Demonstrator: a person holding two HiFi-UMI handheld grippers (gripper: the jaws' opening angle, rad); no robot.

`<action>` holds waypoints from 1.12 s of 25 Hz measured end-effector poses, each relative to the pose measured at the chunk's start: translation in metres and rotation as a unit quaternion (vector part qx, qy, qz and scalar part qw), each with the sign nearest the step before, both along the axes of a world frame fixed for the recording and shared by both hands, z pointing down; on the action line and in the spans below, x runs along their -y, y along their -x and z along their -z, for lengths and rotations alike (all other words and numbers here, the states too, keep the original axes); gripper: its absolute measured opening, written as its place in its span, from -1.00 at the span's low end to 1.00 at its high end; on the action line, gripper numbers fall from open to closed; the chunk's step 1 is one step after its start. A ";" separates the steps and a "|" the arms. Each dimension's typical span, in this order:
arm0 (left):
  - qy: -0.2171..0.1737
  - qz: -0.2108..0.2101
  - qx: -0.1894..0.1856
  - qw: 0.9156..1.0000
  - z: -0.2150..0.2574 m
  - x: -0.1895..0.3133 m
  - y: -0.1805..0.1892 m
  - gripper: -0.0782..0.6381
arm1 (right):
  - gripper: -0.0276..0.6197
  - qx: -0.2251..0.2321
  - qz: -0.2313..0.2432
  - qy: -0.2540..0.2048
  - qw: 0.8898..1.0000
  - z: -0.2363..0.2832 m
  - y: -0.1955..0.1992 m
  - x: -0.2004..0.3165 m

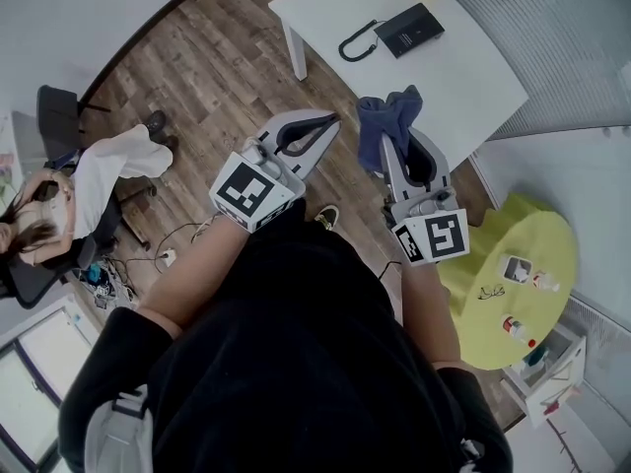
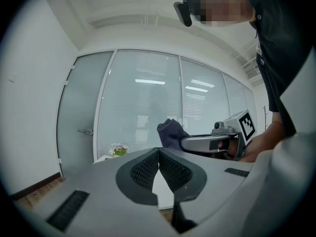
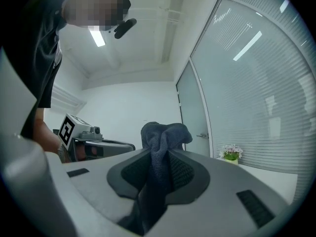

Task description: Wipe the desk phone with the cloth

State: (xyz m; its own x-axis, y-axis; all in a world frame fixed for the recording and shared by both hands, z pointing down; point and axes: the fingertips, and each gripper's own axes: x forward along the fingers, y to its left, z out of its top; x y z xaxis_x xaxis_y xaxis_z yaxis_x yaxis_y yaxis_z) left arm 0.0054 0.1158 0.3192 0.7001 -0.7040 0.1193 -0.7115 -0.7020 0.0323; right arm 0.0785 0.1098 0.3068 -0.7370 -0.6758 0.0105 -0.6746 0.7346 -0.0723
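Head view: desk phone [image 1: 409, 30] on white table [image 1: 473, 77], long axis roughly crosswise to the reach. Right gripper [image 1: 398, 131] w/ cloth [image 1: 386, 116] is short of the phone, nearer it than left gripper [image 1: 330, 121].

Left gripper view: jaws pressed together, empty.

Right gripper view: jaws clamped on cloth [image 3: 163, 132]; phone not visible.

You're in an office, it seems: a desk phone [image 1: 409, 30] on a white worktop [image 1: 463, 77], frosted glass partitions [image 2: 138, 117] and a swivel chair [image 1: 51, 111].
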 end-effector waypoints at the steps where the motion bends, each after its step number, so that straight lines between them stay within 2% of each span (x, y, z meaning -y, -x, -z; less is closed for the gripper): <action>1: 0.000 -0.002 0.003 1.000 -0.002 0.006 -0.001 -0.75 | -0.64 -0.001 -0.001 0.000 1.000 -0.001 0.001 0.006; 7: 0.002 -0.023 0.001 1.000 -0.010 0.056 -0.001 -0.75 | -0.64 -0.013 -0.018 0.005 1.000 -0.006 0.005 0.050; 15: -0.001 -0.063 -0.008 0.998 -0.012 0.146 -0.004 -0.75 | -0.64 -0.032 -0.066 0.018 0.997 -0.014 0.001 0.131; 20: -0.007 -0.098 0.011 0.995 -0.012 0.197 0.001 -0.75 | -0.64 -0.034 -0.095 0.028 0.994 -0.016 0.012 0.178; 28: -0.010 -0.126 -0.007 0.992 -0.017 0.254 0.017 -0.75 | -0.64 -0.053 -0.126 0.035 0.990 -0.024 0.032 0.226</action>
State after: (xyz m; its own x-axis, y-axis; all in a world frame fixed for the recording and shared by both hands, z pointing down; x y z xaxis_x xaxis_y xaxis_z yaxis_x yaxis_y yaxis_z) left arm -0.0118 -0.1384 0.3363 0.8555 -0.5089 0.0956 -0.5132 -0.8579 0.0258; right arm 0.0461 -0.1160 0.3306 -0.5376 -0.8328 0.1321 -0.8422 0.5379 -0.0367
